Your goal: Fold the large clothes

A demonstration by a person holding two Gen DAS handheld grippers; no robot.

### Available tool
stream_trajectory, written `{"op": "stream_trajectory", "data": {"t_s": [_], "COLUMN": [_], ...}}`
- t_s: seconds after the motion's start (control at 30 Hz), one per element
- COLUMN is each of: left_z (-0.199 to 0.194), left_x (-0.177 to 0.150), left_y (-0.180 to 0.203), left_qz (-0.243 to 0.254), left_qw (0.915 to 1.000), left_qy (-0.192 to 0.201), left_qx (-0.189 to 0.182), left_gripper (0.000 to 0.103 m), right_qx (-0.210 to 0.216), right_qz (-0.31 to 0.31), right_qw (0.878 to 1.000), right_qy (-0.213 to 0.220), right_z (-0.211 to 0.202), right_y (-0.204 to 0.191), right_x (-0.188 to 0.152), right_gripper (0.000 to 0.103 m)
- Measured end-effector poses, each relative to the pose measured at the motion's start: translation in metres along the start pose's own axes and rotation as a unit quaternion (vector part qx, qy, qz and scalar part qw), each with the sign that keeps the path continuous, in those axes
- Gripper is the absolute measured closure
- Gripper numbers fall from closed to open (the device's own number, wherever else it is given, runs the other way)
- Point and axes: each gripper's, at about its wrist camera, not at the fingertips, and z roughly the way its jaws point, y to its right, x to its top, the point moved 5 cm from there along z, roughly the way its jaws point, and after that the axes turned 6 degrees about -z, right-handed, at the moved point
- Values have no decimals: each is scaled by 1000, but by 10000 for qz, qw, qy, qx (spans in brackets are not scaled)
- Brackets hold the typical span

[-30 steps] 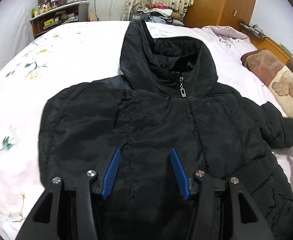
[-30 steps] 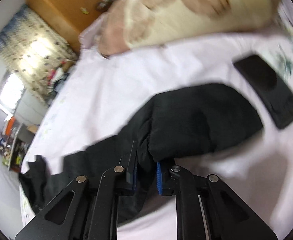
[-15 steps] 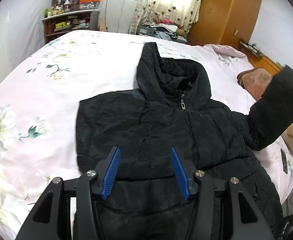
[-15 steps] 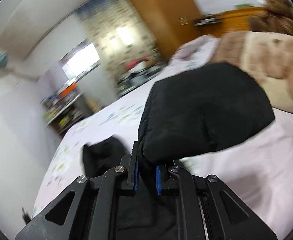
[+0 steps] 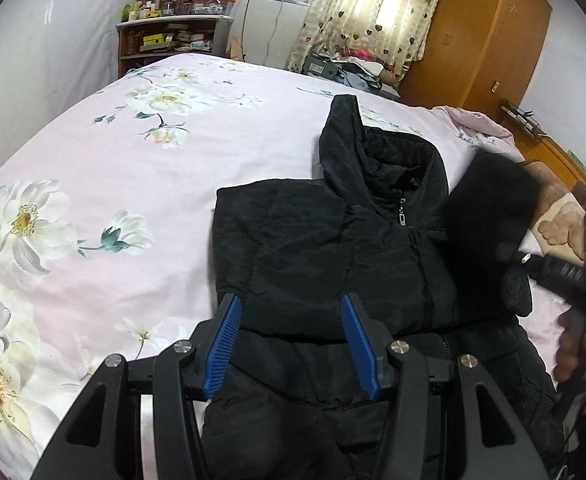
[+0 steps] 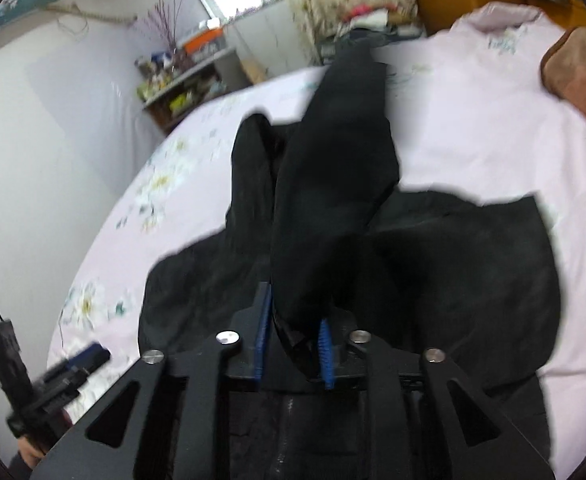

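Moved: my right gripper (image 6: 291, 346) swings the sleeve (image 6: 333, 184) from the bed's edge over the jacket (image 5: 333, 248).
Right: jaws just widening, cuff between the pads; pressing, I cannot tell.
Left: my left gripper (image 5: 293, 344) half open, empty, above the hem.
Jacket: front up on the bed (image 5: 133, 160).

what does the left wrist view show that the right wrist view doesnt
Only the left wrist view shows the left gripper, open above the jacket, and the zipper pull.

Only the right wrist view shows the right gripper with the sleeve between its fingers; its jaws have just been opening.

Both show the jacket, hood, floral bedsheet and shelf.
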Motion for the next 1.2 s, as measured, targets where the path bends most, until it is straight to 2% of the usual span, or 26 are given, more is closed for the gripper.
{"op": "stream_trajectory", "data": {"t_s": [0.07, 0.1, 0.23, 0.4, 0.5, 0.6, 0.63, 0.7, 0.73, 0.77, 0.83, 0.9, 0.97, 1.03, 1.2], "left_z": [2, 3, 5, 13, 20, 35, 42, 59, 69, 80, 110, 129, 135, 136, 139], "left_x": [1, 1, 4, 12, 19, 20, 18, 13, 9, 6, -5, -15, -20, -20, -18], "left_y": [1, 2, 12, 35, 58, 89, 99, 116, 121, 124, 117, 106, 100, 101, 102], "left_qz": [-18, -18, 4, 87, 169, 407, 504, 674, 767, 821, 904, 1047, 1051, 1096, 1145], "left_qw": [10000, 10000, 9998, 9990, 9974, 9940, 9930, 9910, 9910, 9917, 9930, 9925, 9924, 9921, 9913], "left_qy": [-6, -10, -25, -71, -61, -121, -168, -246, -277, -347, -587, -591, -580, -565, -622], "left_qx": [-28, -45, -183, -432, -693, -1007, -1055, -1126, -1064, -924, -481, -227, -254, -239, -179], "left_gripper": [49, 49, 49, 44, 44, 44, 45, 45, 45, 49, 60, 61, 60, 60, 60], "right_qx": [93, 142, 377, 845, 679, 69, -166, -719, -838, -973, -1103, -1215, -1106, -1157, -1317], "right_qz": [-86, -107, -370, -430, -433, -113, 47, 285, 356, 441, 418, 368, 454, 398, 211], "right_qw": [9996, 9993, 9978, 9955, 9967, 9996, 9994, 9966, 9956, 9941, 9930, 9915, 9916, 9914, 9890], "right_qy": [-252, -324, -407, -78, 135, 266, 291, 269, 239, 179, 67, -282, -485, -471, -640], "right_z": [19, 24, 24, -3, -18, -30, -33, -37, -36, -33, -24, 0, 19, 25, 35], "right_y": [-4, -6, -18, -12, 0, 47, 67, 105, 115, 127, 138, 147, 154, 155, 152], "right_x": [-11, -15, -27, -24, -16, -13, -13, -17, -18, -20, -23, -33, -44, -50, -47], "right_gripper": [43, 40, 39, 39, 39, 40, 40, 54, 67, 69, 69, 71, 74, 74, 74]}}
